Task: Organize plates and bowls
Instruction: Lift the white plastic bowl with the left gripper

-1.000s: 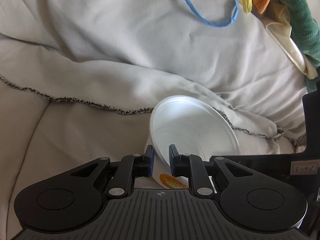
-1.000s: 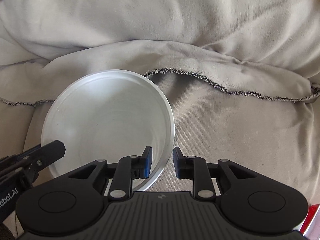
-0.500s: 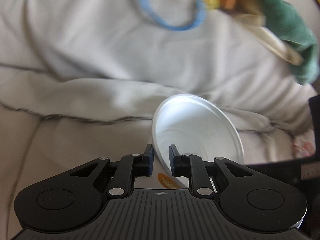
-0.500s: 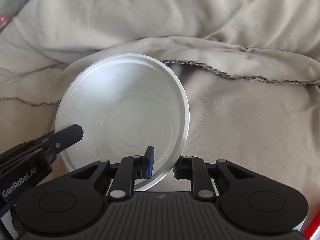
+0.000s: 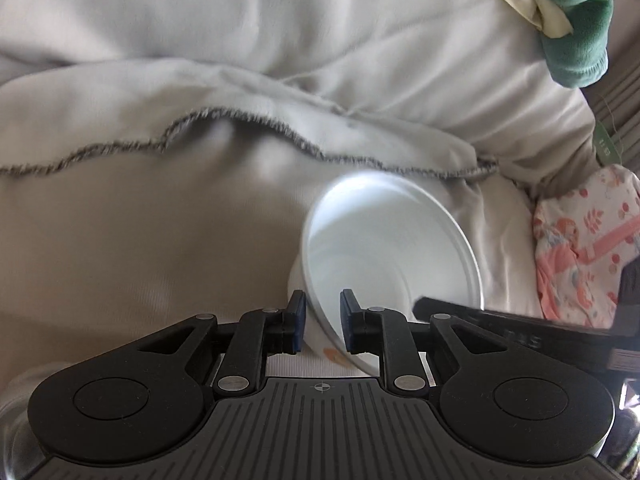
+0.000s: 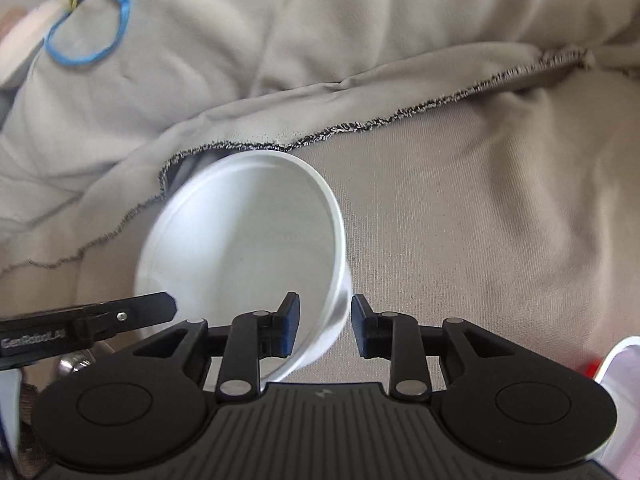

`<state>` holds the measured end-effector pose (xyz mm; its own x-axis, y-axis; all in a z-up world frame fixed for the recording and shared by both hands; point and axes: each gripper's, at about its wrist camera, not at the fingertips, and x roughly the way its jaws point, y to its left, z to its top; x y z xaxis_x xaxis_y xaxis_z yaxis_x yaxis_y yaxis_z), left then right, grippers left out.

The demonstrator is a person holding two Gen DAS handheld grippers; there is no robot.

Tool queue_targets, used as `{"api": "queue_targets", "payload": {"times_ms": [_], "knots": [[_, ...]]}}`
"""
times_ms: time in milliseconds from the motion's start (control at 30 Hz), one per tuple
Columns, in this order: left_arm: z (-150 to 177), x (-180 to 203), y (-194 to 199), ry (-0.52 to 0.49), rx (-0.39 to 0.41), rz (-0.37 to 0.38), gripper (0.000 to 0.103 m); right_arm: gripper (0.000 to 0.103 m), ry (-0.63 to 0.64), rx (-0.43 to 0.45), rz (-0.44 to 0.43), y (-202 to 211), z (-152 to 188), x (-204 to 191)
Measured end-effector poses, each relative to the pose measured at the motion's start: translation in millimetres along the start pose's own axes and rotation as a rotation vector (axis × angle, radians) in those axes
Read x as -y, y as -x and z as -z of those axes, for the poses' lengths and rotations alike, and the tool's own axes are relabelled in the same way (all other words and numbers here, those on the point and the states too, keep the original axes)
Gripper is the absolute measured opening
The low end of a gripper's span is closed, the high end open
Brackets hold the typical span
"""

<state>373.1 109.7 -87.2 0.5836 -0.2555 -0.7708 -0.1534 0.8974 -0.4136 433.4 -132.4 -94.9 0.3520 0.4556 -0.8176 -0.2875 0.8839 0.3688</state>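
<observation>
A white bowl (image 5: 394, 256) is held tilted above a beige blanket. My left gripper (image 5: 322, 322) is shut on its near rim, one finger inside and one outside. In the right wrist view the same bowl (image 6: 244, 240) fills the middle left. My right gripper (image 6: 325, 326) straddles the bowl's right rim with a gap on both sides, so it is open. The other gripper's black finger shows at the bowl's lower left (image 6: 132, 312), and the right gripper's finger shows in the left view (image 5: 480, 316).
A rumpled beige blanket with a dark stitched hem (image 6: 400, 116) covers the surface. A green cloth (image 5: 572, 20) and a pink patterned cloth (image 5: 580, 248) lie at the right. A blue loop (image 6: 88, 32) lies far left. A pale rim (image 6: 624, 360) shows at the lower right.
Both grippers and the bowl have swung across the blanket. My right gripper's jaws have widened and no longer pinch the rim. The left gripper keeps its hold.
</observation>
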Motion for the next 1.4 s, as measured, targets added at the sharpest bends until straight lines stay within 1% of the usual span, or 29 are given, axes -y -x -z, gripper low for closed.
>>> {"api": "queue_targets", "payload": {"times_ms": [33, 100, 167, 200, 267, 333, 400, 467, 567, 633, 667, 767, 833, 1167, 1233, 1333, 1367, 1400], "knots": [[1, 2, -2, -0.029, 0.011, -0.027, 0.022, 0.028, -0.018, 0.007, -0.021, 2, -1, 4], [5, 7, -9, -0.077, 0.008, -0.096, 0.022, 0.028, -0.024, 0.036, -0.040, 5, 1, 6], [7, 8, -14, -0.101, -0.003, -0.099, 0.021, 0.028, 0.005, 0.048, -0.045, 3, 3, 2], [9, 9, -16, -0.109, -0.009, -0.095, 0.022, 0.028, 0.015, 0.042, -0.047, 1, 4, 0], [12, 11, -18, -0.131, -0.013, -0.110, 0.022, 0.029, 0.023, 0.021, -0.050, -5, 6, -2], [15, 14, -14, -0.155, -0.020, -0.128, 0.022, 0.029, 0.032, 0.024, -0.046, -3, 8, -4], [19, 17, -8, -0.179, -0.030, -0.143, 0.024, 0.029, 0.033, 0.020, -0.067, -1, 8, -3], [21, 20, -4, -0.192, -0.032, -0.146, 0.023, 0.029, 0.036, 0.022, -0.084, 1, 8, -3], [23, 23, -7, -0.207, -0.036, -0.144, 0.024, 0.029, 0.042, 0.021, -0.063, -3, 8, -3], [22, 23, -13, -0.211, -0.040, -0.154, 0.023, 0.029, 0.033, 0.001, -0.049, -10, 8, -1], [22, 22, -15, -0.209, -0.044, -0.160, 0.024, 0.029, 0.027, -0.014, -0.046, -13, 8, 1], [21, 17, -19, -0.192, -0.050, -0.148, 0.024, 0.029, 0.007, -0.040, -0.055, -18, 8, 6], [21, 17, -19, -0.191, -0.046, -0.154, 0.024, 0.029, 0.004, -0.048, -0.068, -19, 8, 7], [24, 16, -26, -0.197, -0.047, -0.161, 0.023, 0.029, 0.036, -0.069, -0.064, -21, 11, 3], [24, 12, -31, -0.180, -0.058, -0.148, 0.023, 0.029, 0.037, -0.076, -0.061, -24, 10, 3], [24, 2, -33, -0.103, -0.065, -0.095, 0.021, 0.028, 0.034, -0.065, -0.058, -24, 9, 2], [23, 0, -27, -0.079, -0.048, -0.068, 0.021, 0.027, 0.031, -0.042, -0.048, -21, 10, 2], [24, 3, -17, -0.075, -0.011, -0.054, 0.020, 0.026, 0.037, -0.002, -0.035, -13, 11, 0]]}}
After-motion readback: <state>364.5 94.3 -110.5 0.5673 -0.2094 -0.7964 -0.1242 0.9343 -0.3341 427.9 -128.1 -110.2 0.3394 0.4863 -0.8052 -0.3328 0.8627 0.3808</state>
